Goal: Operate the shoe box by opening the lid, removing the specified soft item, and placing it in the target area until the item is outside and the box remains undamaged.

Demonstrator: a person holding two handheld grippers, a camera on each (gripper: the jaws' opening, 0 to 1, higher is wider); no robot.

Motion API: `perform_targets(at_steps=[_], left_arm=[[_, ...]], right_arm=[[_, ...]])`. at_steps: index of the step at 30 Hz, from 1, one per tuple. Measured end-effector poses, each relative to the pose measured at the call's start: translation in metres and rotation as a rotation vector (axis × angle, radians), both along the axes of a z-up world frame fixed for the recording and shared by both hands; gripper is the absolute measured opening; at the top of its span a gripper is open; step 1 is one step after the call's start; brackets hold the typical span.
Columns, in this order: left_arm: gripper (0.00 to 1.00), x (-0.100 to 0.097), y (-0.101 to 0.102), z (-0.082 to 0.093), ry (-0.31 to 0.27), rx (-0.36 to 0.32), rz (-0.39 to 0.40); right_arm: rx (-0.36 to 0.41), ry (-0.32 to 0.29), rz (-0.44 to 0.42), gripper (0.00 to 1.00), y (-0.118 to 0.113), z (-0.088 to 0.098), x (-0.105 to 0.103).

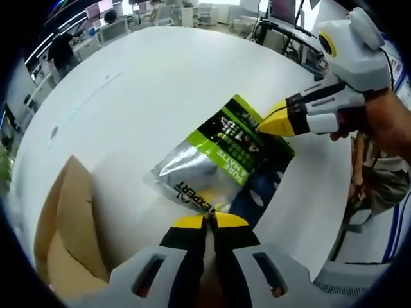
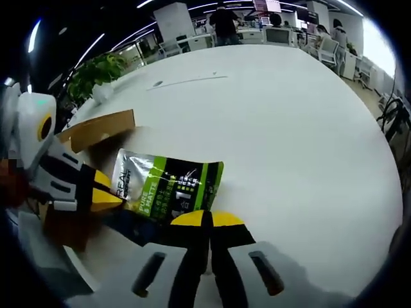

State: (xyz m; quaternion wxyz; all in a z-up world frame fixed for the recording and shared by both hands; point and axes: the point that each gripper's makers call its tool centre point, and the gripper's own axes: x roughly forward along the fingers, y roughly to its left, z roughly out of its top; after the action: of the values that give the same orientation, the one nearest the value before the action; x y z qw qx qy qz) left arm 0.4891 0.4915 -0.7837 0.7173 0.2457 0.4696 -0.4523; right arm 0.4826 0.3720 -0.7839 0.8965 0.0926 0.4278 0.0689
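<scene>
- At the far left of the left gripper view sits the shoe box (image 1: pixel 67 237), plain brown cardboard with a flap standing up, resting on the white counter (image 1: pixel 160 83). It looks uncrushed from here.
- Just right of it lies the soft item — a foil pouch (image 1: pixel 221 157), silver and lime green with dark print, already outside the box and flat on the counter, touching dark blue fabric (image 1: pixel 260 192) beneath its lower edge.
- My left gripper (image 1: pixel 210 221) has its yellow-tipped jaws pressed together at the pouch's near silver end; I cannot tell whether any foil is pinched between them.
- The pouch's long axis runs up and to the right, from my left jaws toward my right gripper (image 1: pixel 266 125), whose jaws are clenched at the green end.
- In the right gripper view my right gripper (image 2: pixel 207 219) meets the pouch (image 2: pixel 168 187) at its edge — the left one (image 2: pixel 114 196) at the opposite end.
- Both ends are equally near; I judge release comes next.
</scene>
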Motion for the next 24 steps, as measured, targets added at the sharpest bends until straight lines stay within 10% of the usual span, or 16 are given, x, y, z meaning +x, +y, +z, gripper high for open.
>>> perform_targets(at_steps=[24], left_arm=[[0.04, -0.012, 0.009, 0.034, 0.013, -0.129, 0.014]], right_arm=[[-0.038, -0.04, -0.064, 0.17, -0.005, 0.027, -0.013]])
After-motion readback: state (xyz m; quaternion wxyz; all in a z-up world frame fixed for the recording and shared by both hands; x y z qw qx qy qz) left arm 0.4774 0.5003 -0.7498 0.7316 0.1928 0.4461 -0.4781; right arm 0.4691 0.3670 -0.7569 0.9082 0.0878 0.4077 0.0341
